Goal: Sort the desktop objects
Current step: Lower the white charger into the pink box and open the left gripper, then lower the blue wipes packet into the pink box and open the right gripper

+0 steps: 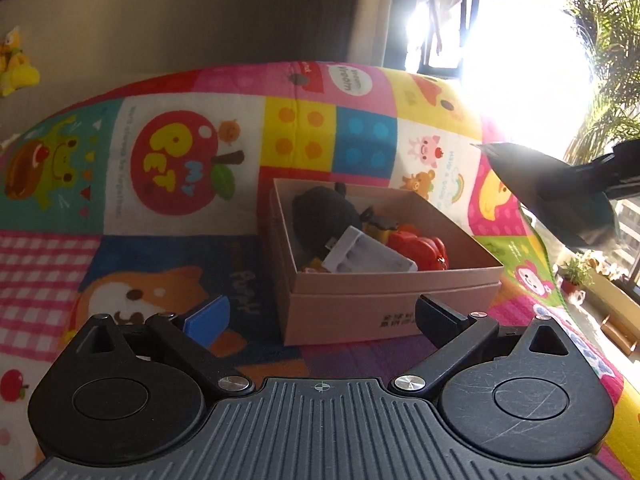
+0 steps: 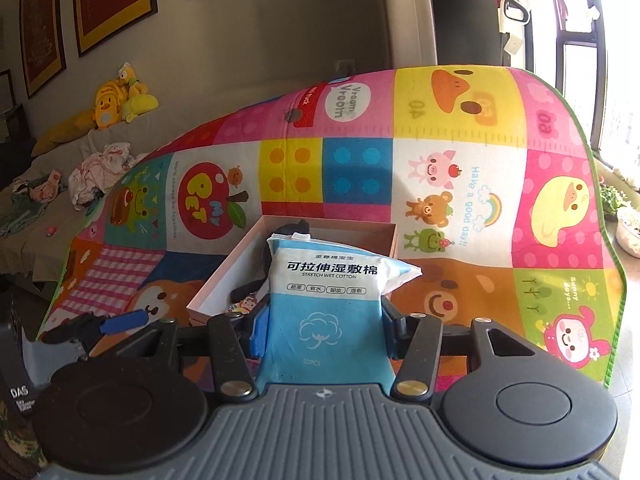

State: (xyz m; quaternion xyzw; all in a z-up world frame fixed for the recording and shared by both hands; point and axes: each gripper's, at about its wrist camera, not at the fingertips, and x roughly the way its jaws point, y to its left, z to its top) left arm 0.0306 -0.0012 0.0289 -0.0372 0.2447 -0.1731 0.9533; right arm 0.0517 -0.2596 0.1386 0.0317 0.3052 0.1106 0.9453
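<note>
The jaws of the left gripper stand spread wide with nothing between them, one finger faced with a blue pad, the other bare black. The jaws of the right gripper are clenched on a soft blue-and-white pack of cotton pads, pinching its lower half so that the printed top stands upright and one upper corner puffs out to the right.

Both hover over a quilted, brightly patterned play mat that covers the desk and curves off at its far edge. On it, near the middle and just ahead of the left gripper, sits a plain cardboard box, open-topped, rectangular, with a step along its front wall and small print that is too blurred to read. Inside, from the left, lie a black fuzzy lump, a pale grey ribbed plastic tray propped at a tilt, something yellow and black half buried behind it, and a glossy red toy against the right wall. What the lump and the yellow piece are I cannot tell.

In the right wrist view the pack hides most of the box's inside; only its left wall, its far wall and a dark strap-like shape show. At the right edge of the left wrist view a dark shaded shape is cut off and lost in window glare.
</note>
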